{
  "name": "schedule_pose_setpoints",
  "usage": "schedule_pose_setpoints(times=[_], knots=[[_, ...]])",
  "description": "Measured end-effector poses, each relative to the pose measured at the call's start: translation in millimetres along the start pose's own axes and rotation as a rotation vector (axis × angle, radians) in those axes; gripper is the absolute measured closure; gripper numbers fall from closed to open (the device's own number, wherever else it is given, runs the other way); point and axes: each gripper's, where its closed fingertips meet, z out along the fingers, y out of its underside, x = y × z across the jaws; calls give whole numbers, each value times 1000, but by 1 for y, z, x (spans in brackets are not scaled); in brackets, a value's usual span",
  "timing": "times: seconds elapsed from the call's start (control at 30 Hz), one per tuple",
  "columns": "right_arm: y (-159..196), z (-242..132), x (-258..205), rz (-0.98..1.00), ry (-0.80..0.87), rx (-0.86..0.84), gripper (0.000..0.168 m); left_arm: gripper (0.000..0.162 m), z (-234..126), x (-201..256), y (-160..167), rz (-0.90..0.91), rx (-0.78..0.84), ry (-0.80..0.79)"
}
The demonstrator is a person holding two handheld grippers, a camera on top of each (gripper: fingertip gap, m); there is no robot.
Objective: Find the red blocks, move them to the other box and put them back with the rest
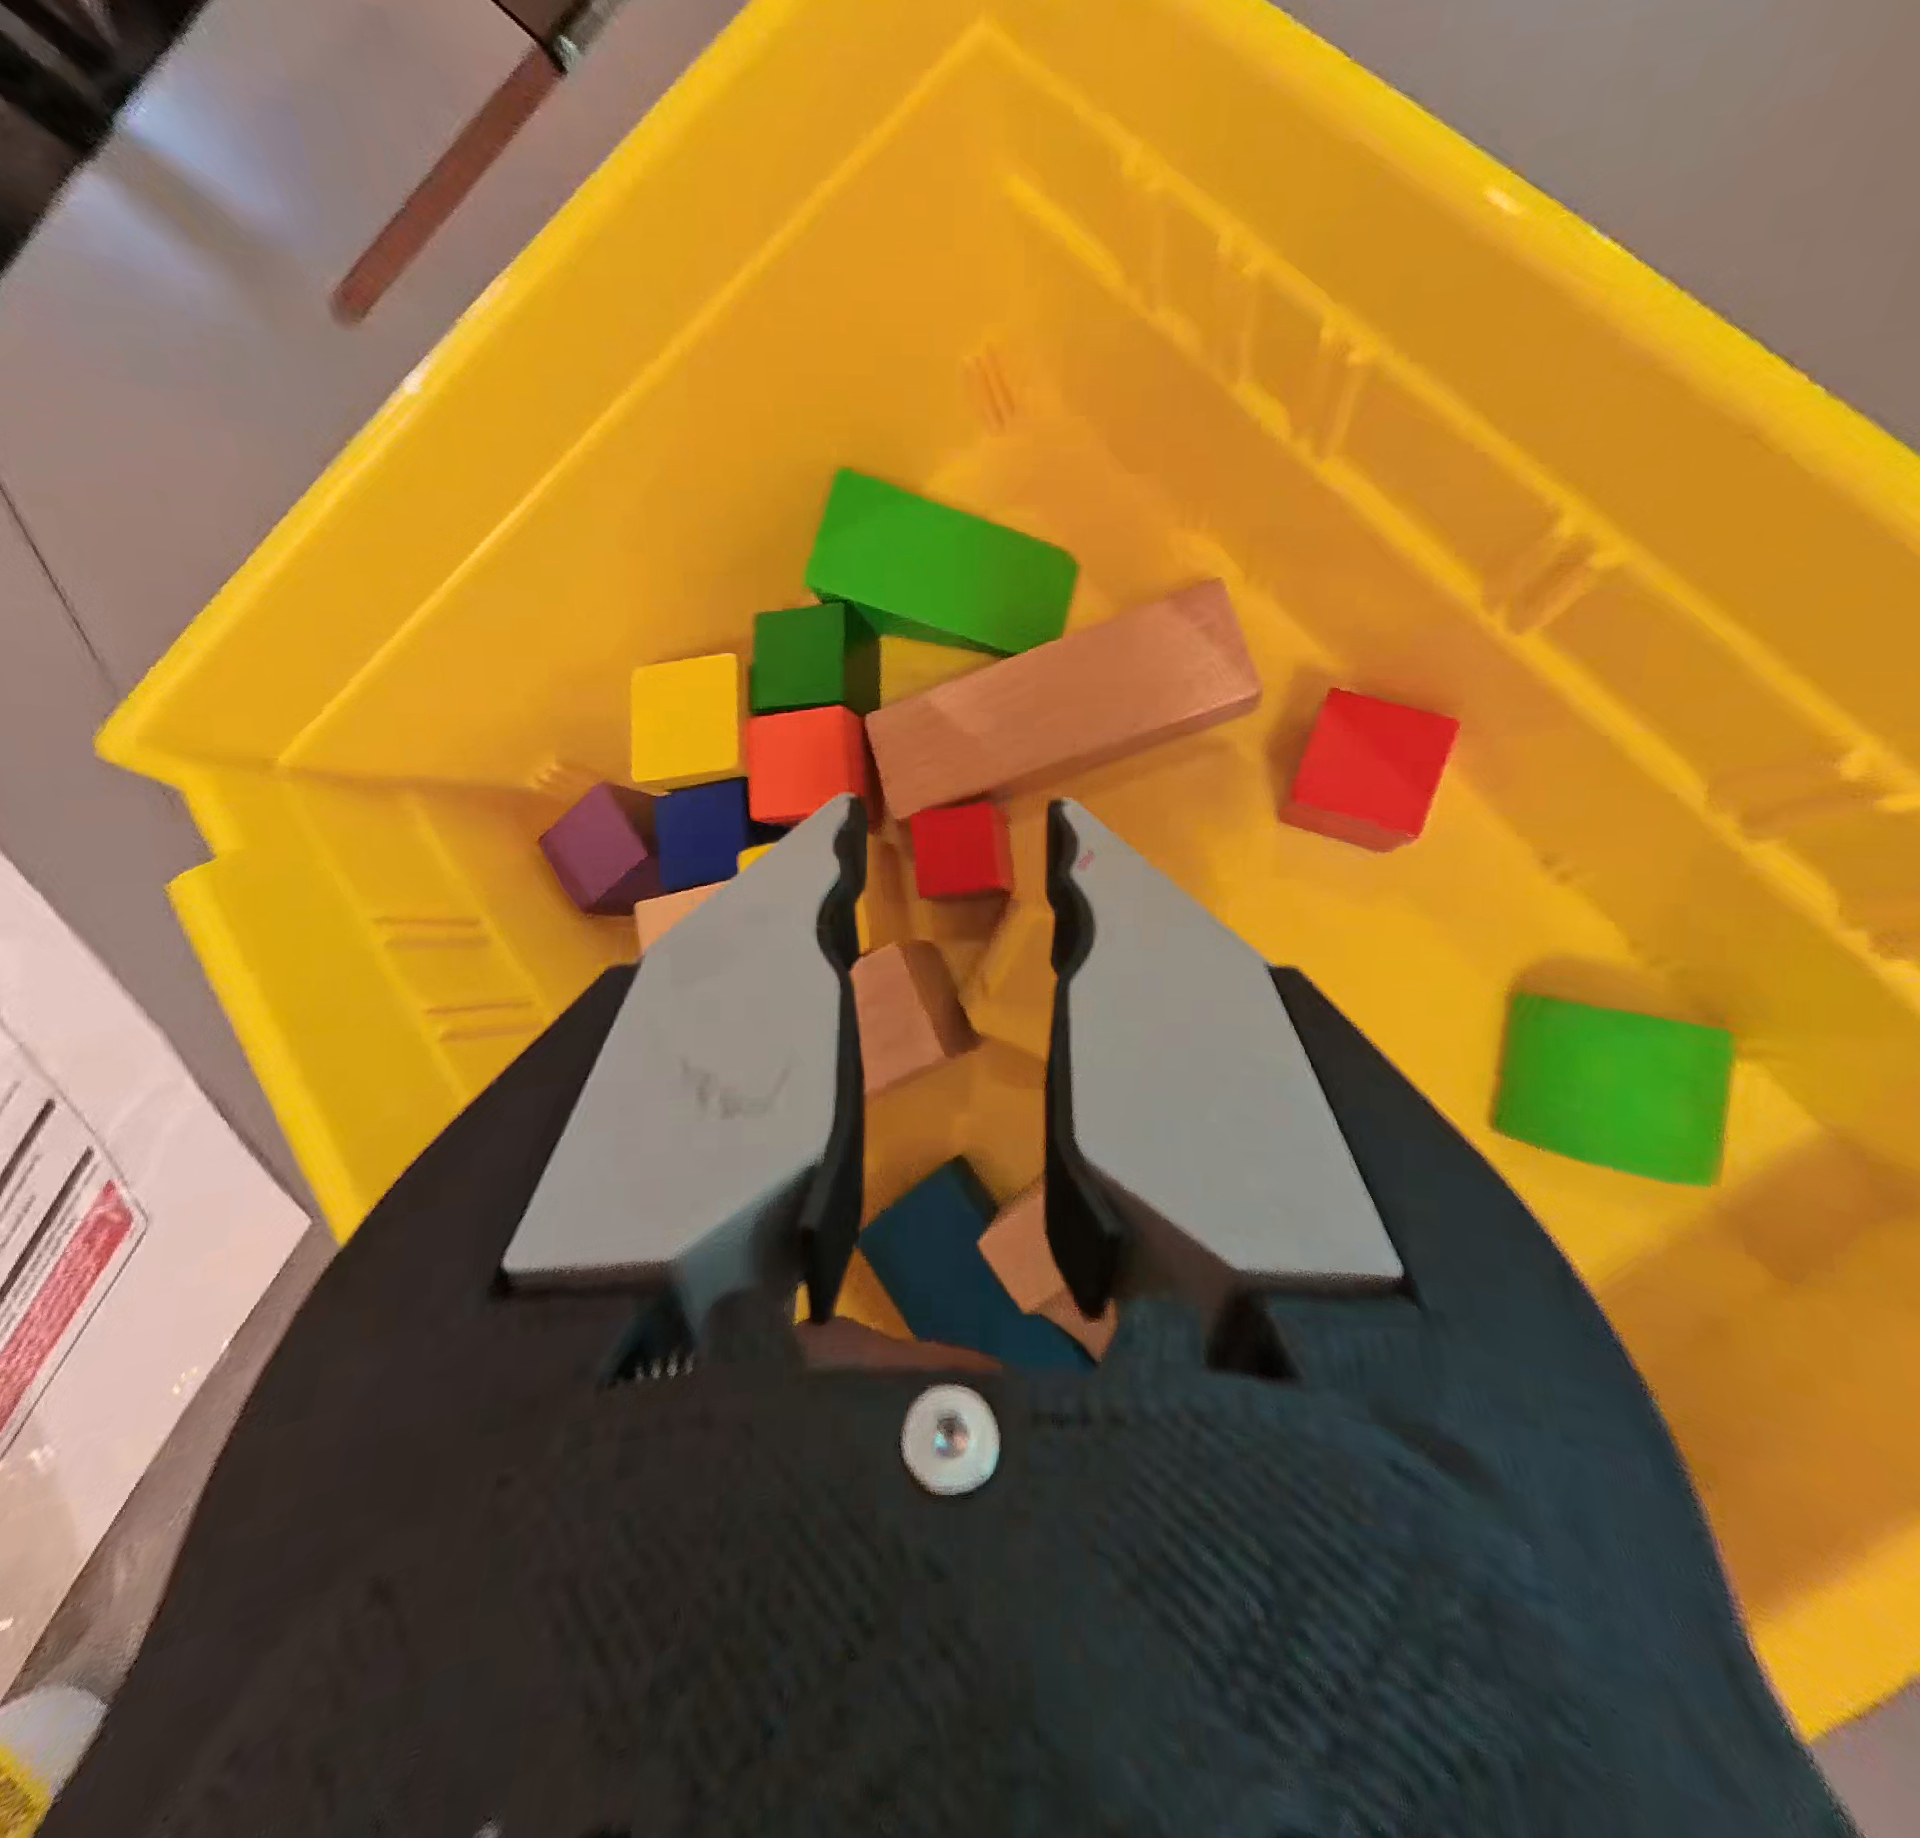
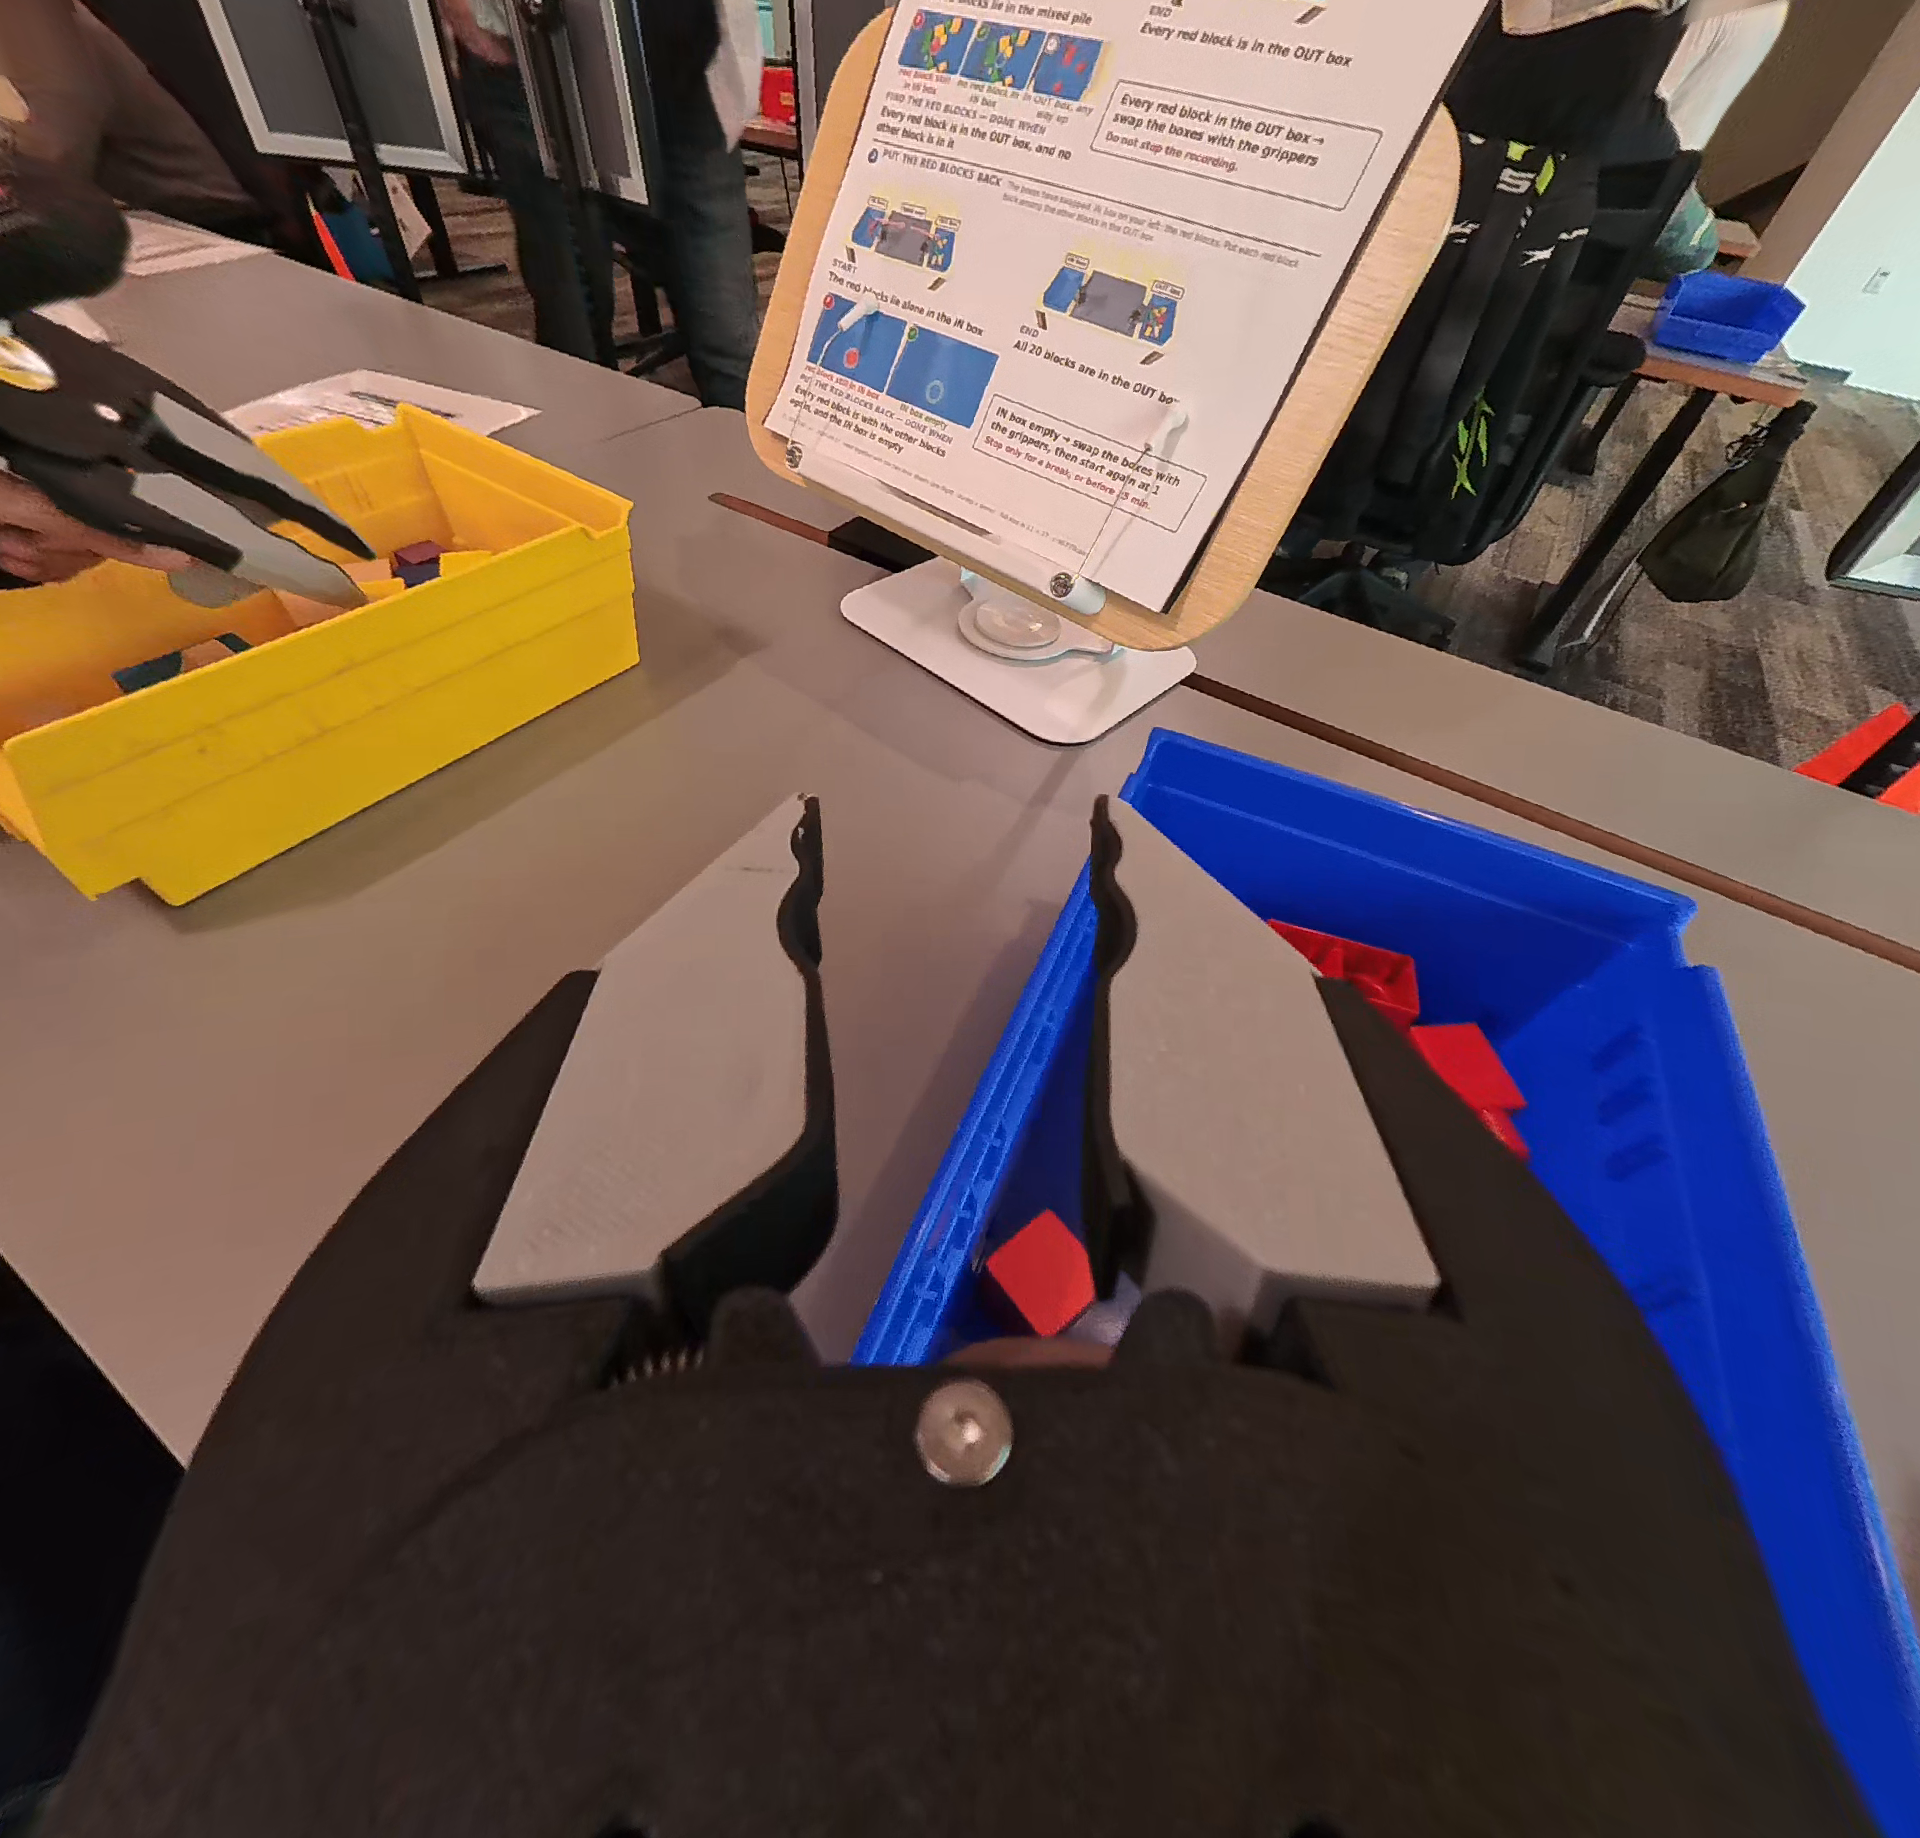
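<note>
In the left wrist view my left gripper [image 1: 954,820] is open and empty above the yellow box [image 1: 644,354], its tips just short of a small red cube [image 1: 961,849]. A larger red cube [image 1: 1371,765] lies apart to the right. Mixed blocks fill the box: a long wooden block [image 1: 1060,713], green blocks [image 1: 940,562], an orange cube [image 1: 805,762], a yellow cube [image 1: 684,718]. In the right wrist view my right gripper [image 2: 954,814] is open and empty over the left wall of the blue box [image 2: 1455,884], which holds red blocks [image 2: 1039,1274]. The left gripper also shows there [image 2: 343,567], over the yellow box [image 2: 312,728].
An instruction sheet on a wooden stand [image 2: 1091,261] stands at the back of the grey table [image 2: 416,957]. A white paper package [image 1: 94,1196] lies left of the yellow box. People, chairs and another blue bin [image 2: 1725,318] are behind the table.
</note>
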Motion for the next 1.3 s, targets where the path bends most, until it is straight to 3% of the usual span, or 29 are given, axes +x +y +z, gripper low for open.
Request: schedule_pose_setpoints(times=[0.17,0.33,0.57,0.63,0.77,0.87,0.97,1.17,1.3], knots=[[-2,0,-5,-17,-2,1,118,137,16,-8,17,55,-159,-62],[-5,-5,-7,-33,1,14,118,140,33,-1,34,45,-263,12],[-9,-11,-5,-23,-8,36,119,143,37,-6,23,66,-230,-35],[-9,-10,-10,-11,-38,41,119,144,19,-9,-3,105,-107,-120],[-8,-3,-31,12,-140,37,119,144,-56,21,-79,253,344,-301],[-11,2,-60,31,-254,41,118,143,-120,89,-120,490,725,-384],[-16,5,-108,67,-437,56,118,143,-171,194,-124,849,1147,-315],[-15,4,-205,56,-742,34,114,143,-180,240,-127,927,1183,-362],[-13,3,-230,45,-786,31,114,143,-182,256,-125,963,1201,-336]])
